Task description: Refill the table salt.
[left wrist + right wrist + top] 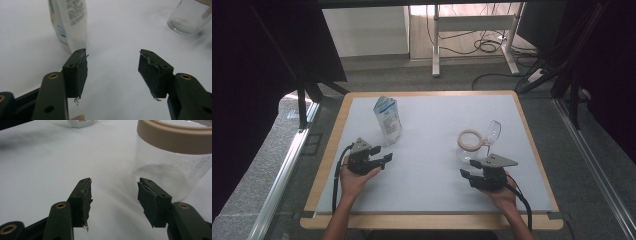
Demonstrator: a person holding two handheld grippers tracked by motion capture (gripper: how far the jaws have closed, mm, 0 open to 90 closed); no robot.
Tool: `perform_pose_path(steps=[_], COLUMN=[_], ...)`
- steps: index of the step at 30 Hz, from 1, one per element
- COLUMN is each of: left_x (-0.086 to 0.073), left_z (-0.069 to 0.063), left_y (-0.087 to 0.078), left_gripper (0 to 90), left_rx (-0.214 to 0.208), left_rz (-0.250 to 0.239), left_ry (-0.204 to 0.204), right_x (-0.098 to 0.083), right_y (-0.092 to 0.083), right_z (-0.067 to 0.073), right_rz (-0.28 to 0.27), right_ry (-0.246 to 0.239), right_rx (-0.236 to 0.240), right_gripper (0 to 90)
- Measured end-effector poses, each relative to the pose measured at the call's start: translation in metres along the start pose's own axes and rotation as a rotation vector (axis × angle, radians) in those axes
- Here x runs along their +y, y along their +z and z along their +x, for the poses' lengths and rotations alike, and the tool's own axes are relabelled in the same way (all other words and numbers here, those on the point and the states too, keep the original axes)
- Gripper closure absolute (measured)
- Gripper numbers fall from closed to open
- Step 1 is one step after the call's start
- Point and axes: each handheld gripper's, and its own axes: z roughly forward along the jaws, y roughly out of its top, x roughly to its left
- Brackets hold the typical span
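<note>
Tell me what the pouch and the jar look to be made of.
Pouch: likely flexible plastic film, glossy white with blue print, standing upright on its own. Jar: clear glass or hard plastic, see-through wall, with a matte tan collar, probably plastic.

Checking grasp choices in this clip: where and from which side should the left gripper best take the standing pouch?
Probably the pouch at mid-body, across its thin front-to-back depth, approached level from the person's side. It stands upright near the table's far left, flat and tapering toward its top, so its broad faces suit the pads. The left gripper is open just short of it.
</note>
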Motion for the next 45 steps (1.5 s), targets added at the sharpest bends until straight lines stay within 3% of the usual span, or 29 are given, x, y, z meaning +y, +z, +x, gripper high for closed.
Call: perform_pose_path(steps=[7,13,22,29,33,38,42,45], left_x=[0.011,0.025,0.055,0.076,0.083,0.087,0.087,0.087], left_z=[0.015,0.028,0.036,0.044,0.048,0.047,0.046,0.047], left_y=[0.002,0.007,0.018,0.028,0.035,0.040,0.044,0.045], left_gripper=[40.2,40.8,42.0,45.7,53.3,64.0,81.5,87.2], left_rx=[0.036,0.039,0.061,0.067,0.067,0.069,0.069,0.060], left_rz=[-0.035,-0.051,-0.081,-0.096,-0.094,-0.101,-0.104,-0.111], left_ry=[-0.029,-0.060,-0.036,-0.051,-0.061,-0.046,-0.038,-0.040], right_x=[0.002,0.001,0.001,0.000,-0.001,-0.001,-0.001,-0.001], right_y=[0.000,0.002,0.001,0.001,0.001,-0.001,-0.001,-0.001], right_z=[0.002,0.003,0.003,0.003,0.003,0.002,0.001,0.002], right_rz=[0.000,0.004,0.006,0.005,0.004,-0.002,0.001,0.002], right_ry=[-0.005,-0.010,-0.010,-0.008,-0.008,-0.004,-0.007,-0.009], right_rx=[0.004,0.008,0.002,0.004,0.002,-0.006,-0.007,-0.005], right_gripper=[44.9,44.9,44.9,44.9,44.7,44.7,44.7,44.7])
